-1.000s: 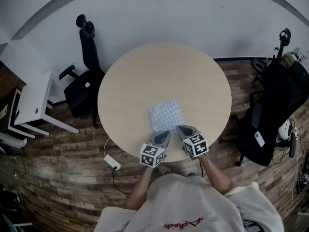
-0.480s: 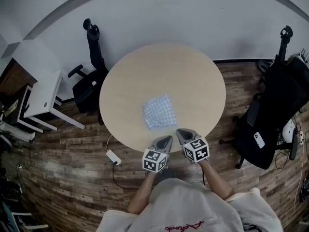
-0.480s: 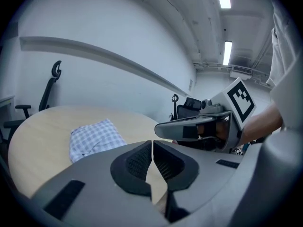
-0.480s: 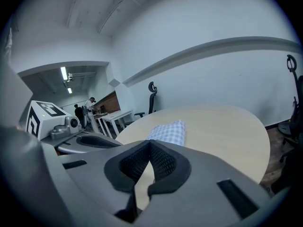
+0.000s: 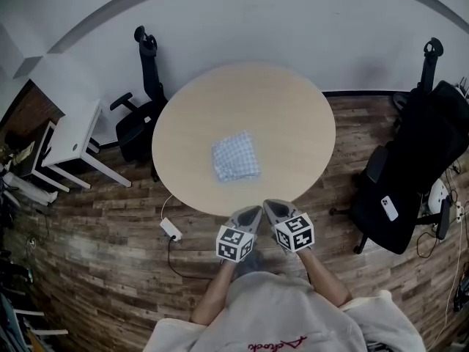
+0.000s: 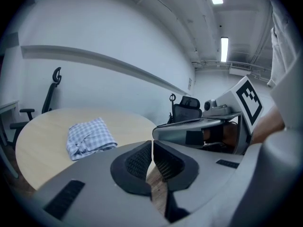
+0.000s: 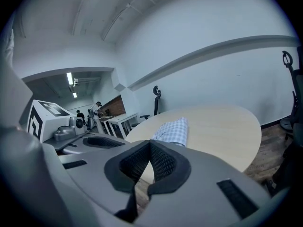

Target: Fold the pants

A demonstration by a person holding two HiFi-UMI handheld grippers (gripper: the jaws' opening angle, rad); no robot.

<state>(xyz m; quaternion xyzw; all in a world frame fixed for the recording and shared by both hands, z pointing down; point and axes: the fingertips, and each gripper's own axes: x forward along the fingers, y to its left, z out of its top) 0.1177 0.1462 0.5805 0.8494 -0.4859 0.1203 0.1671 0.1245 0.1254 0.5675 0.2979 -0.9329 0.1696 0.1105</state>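
Head view shows the left gripper [image 5: 254, 210] and right gripper [image 5: 268, 204] pressed together, empty, just off the near rim of the round table [image 5: 293, 101]. The checked pants [image 5: 236, 156] lie folded mid-table, well apart. Soft, light cloth, I'd judge; pinch a folded edge. A second ago both grippers were at its near edge; they have backed away.

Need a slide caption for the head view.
Folded pants on the table; left gripper and right gripper, both shut, by its near edge.

Round table [image 5: 282, 112], black chair [image 5: 136, 127], white desk [image 5: 72, 129]
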